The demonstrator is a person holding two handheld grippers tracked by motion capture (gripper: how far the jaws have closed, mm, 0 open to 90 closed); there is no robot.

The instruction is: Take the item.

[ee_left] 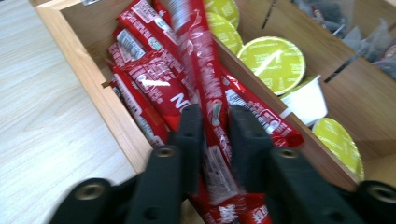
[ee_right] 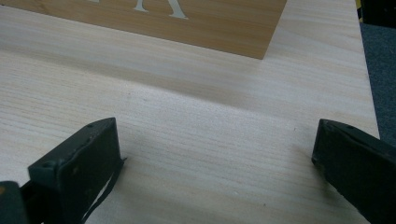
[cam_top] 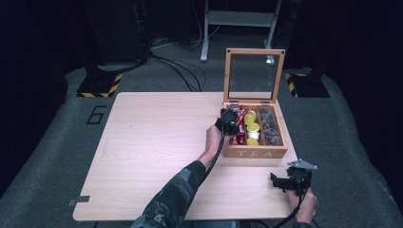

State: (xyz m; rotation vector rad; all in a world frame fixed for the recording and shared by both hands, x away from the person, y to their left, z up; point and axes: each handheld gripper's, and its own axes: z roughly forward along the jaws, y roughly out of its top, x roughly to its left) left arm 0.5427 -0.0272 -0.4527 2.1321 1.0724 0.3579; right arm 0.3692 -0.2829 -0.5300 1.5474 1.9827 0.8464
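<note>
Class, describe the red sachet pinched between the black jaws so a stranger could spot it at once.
Find the open wooden tea box at the pale table's right side, then its leftmost compartment, packed with red stick sachets. The long red sachet is the one clamped by the left gripper, lying across the others.

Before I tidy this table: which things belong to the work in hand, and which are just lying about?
In use:
left tongs, shut on a red stick sachet
wooden tea box, lid open

Lying about:
yellow-lidded capsules
grey tea bags
right tongs, open over the table
</note>
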